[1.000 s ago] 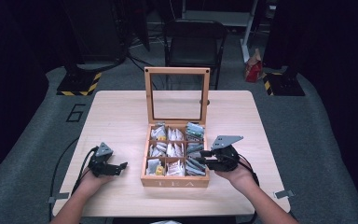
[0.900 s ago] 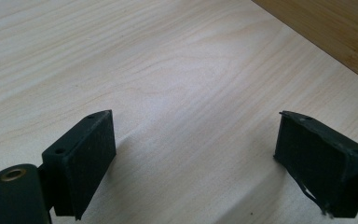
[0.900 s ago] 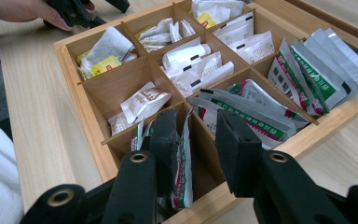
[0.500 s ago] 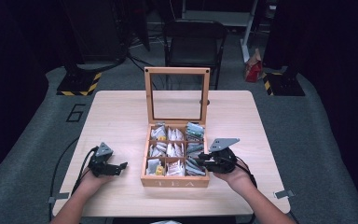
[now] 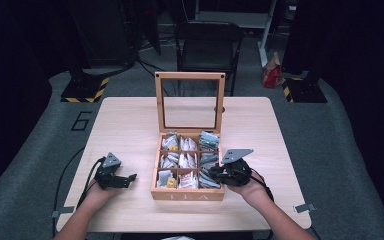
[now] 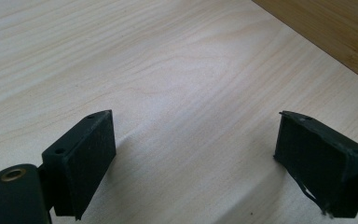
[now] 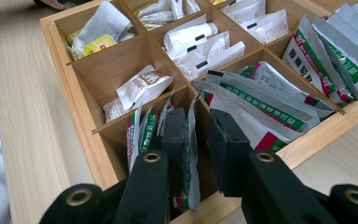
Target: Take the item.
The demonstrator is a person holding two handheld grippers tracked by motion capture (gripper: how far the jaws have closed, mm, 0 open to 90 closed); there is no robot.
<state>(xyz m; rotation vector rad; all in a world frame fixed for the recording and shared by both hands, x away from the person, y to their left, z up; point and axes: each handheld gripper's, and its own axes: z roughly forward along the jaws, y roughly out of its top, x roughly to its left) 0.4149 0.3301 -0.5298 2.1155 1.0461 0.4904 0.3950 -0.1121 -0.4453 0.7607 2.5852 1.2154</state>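
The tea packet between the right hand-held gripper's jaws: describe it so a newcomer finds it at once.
Start at the wooden tea box with its glass lid standing open. Go to its near right corner compartment, where the right hand-held gripper reaches in. There, the silver packet with green-and-red edging stands upright between the just-closing jaws, while its neighbours lean aside.

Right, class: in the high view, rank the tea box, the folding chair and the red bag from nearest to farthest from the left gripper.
From the left gripper:
1. Tea box, beside it on the table.
2. Folding chair, beyond the table's far edge.
3. Red bag, on the floor, far right.
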